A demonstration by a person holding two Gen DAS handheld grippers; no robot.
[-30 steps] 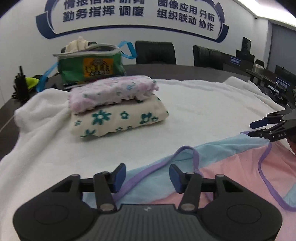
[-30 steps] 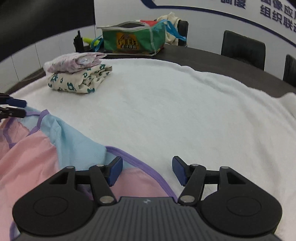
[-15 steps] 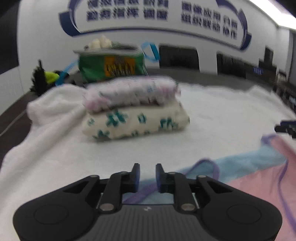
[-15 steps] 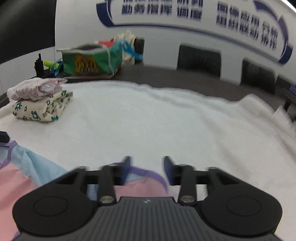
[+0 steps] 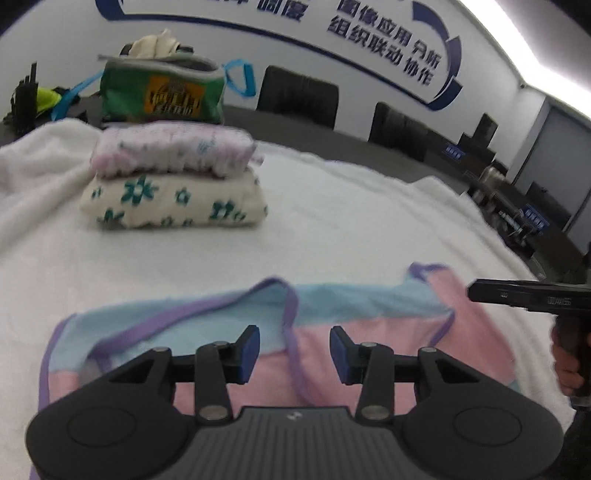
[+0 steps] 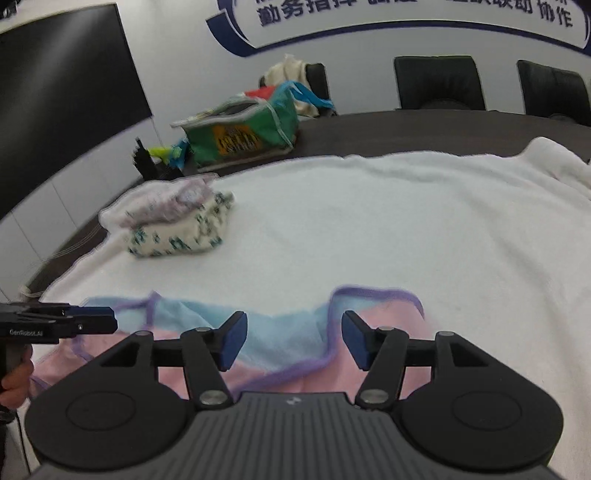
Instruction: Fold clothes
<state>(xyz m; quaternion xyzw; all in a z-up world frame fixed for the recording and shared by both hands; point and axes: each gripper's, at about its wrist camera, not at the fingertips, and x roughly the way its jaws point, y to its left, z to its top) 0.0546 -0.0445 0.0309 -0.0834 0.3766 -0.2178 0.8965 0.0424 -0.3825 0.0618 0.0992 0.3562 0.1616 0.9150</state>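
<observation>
My left hand-held gripper (image 5: 293,349) and right hand-held gripper (image 6: 291,339) both hang wide open, holding nothing, just above the pink-and-blue garment (image 5: 388,332), which lies directly under and ahead of their fingertips on the white towel (image 6: 369,229) covering the worktop. I judge the purple trim (image 5: 290,332) may slip free if I pinch too shallowly, dragging the fold crooked. Readable: "GenRobot.AI" on the left gripper's side; the blue wall lettering (image 5: 388,44) is Chinese.

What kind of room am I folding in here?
Likely an office meeting room: black office chairs line a long dark conference table, with blue Chinese wall lettering and a large dark wall screen.
</observation>
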